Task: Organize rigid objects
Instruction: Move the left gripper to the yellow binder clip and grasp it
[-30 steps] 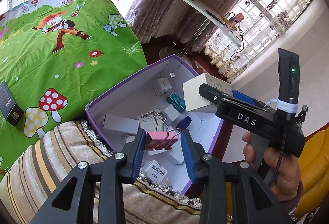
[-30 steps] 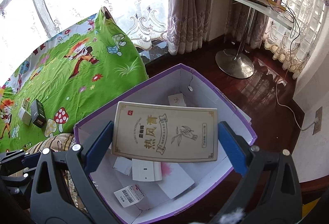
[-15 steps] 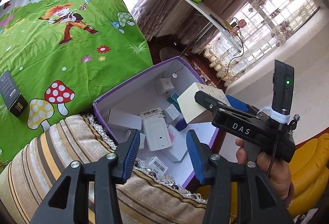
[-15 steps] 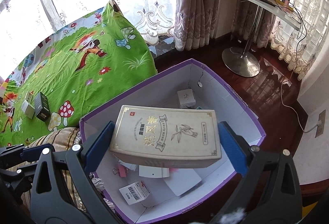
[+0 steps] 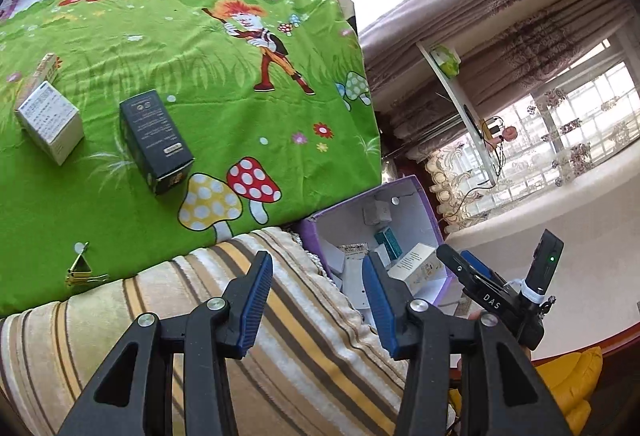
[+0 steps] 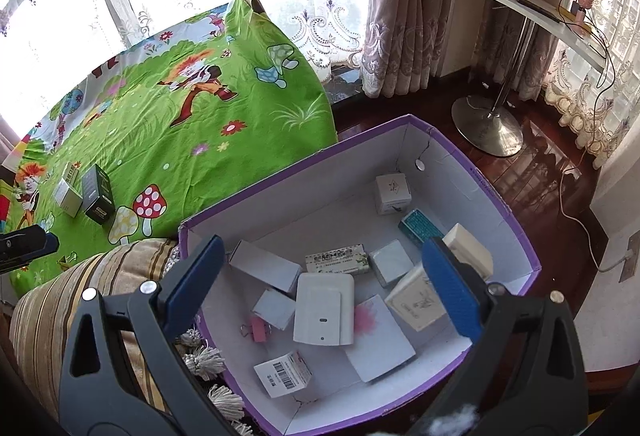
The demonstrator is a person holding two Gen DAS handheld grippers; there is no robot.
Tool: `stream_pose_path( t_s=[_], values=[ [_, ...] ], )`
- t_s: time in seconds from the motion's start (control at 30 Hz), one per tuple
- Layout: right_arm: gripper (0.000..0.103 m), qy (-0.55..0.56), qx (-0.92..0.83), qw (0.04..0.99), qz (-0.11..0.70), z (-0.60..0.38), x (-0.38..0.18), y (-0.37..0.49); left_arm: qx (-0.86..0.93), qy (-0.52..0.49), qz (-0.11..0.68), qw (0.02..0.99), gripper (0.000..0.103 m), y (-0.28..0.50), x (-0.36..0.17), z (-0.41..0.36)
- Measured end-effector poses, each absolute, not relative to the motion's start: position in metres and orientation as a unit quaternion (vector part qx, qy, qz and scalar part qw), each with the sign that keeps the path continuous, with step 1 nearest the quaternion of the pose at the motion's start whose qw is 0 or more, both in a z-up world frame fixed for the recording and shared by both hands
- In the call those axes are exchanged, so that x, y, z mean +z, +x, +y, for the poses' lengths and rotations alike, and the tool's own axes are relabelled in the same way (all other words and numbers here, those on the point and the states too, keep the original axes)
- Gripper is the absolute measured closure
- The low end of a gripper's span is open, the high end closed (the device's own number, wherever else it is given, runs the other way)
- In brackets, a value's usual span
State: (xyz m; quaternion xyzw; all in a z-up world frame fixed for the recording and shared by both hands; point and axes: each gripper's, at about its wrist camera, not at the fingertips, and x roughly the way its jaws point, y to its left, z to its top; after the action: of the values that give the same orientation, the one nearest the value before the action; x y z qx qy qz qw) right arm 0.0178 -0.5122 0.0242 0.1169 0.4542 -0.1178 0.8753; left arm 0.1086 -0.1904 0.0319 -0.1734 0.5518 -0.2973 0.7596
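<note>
Green cartoon cloth by striped cushion, purple box, curtained windows, both claws apart, empty.

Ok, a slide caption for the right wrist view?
Open right tool above purple box of small cartons and a pink binder clip.

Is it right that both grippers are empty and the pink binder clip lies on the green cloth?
Not quite. Both grippers, left gripper and right gripper, are empty, but the pink binder clip lies inside the purple box, not on the green cloth, as the right wrist view shows.

Green cloth, boxes, clip
</note>
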Motion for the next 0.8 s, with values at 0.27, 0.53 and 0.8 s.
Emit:
stream_pose_path(
  t_s=[0.27,0.53,0.8],
  values=[
    [0.003,0.099,-0.087,0.876,0.464,-0.485,0.022,0.029,-0.200,-0.240,0.585,0.748,0.055,0.134,0.007,-0.098],
    [0.003,0.074,-0.057,0.877,0.471,-0.455,0.022,0.043,-0.134,-0.249,0.645,0.710,0.055,0.142,-0.034,-0.058],
    [0.003,0.048,-0.031,0.882,0.468,-0.429,0.030,0.057,-0.132,-0.264,0.675,0.676,0.055,0.148,-0.059,-0.054]
  ],
)
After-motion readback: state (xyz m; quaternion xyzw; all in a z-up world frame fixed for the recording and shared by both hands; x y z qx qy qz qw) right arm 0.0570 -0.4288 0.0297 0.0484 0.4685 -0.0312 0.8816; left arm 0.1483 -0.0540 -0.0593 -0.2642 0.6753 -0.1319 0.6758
